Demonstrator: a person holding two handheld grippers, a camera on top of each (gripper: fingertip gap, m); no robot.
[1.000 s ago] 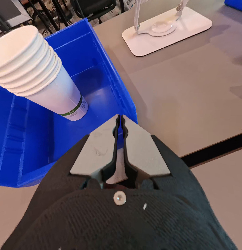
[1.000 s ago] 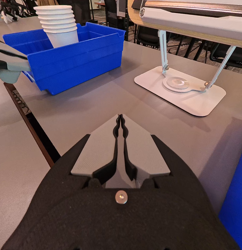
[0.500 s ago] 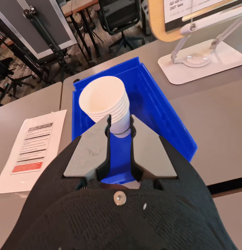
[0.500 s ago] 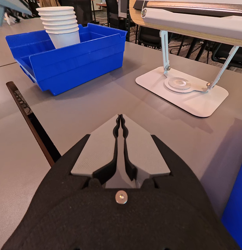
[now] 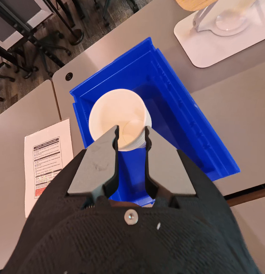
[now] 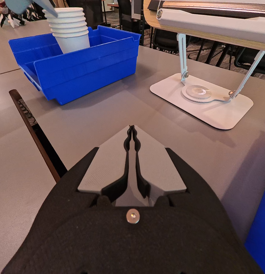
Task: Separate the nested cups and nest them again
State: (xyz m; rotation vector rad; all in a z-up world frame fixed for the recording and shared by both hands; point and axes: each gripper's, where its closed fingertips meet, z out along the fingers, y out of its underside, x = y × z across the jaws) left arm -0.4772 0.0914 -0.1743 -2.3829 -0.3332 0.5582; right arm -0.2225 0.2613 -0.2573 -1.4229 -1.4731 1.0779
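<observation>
- Table (image 6: 99, 118): grey, with a seam and a dark gap at its near edge. The whole stack could tip out over the bin wall onto it if the first pull is sideways rather than straight up.
- Bin (image 5: 180, 118): blue, open-topped, on the table. It is light plastic by the look of it, so I judge it may slide or lift with the cups if they are jammed tight and nothing holds the stack down.
- Stand (image 6: 203, 100): white base plate to the right of the bin, well apart from it; no part in this step.
- Sheet (image 5: 46, 160): printed paper lying flat on the table left of the bin.
- Cups (image 5: 118, 118): a white nested stack standing upright in the bin's far half, rims well above the bin wall in the right wrist view.
- Left tongs (image 5: 131, 130): spread, above the stack, looking down into the top cup. The near part of the rim shows between the two tips; whether they touch it I cannot tell. Closing on the rim may crush the paper or take several cups at once.
- Right tongs (image 6: 131, 126): pressed together, empty, low over the bare table, well apart from bin and cups. So placed, they cannot steady the stack.
</observation>
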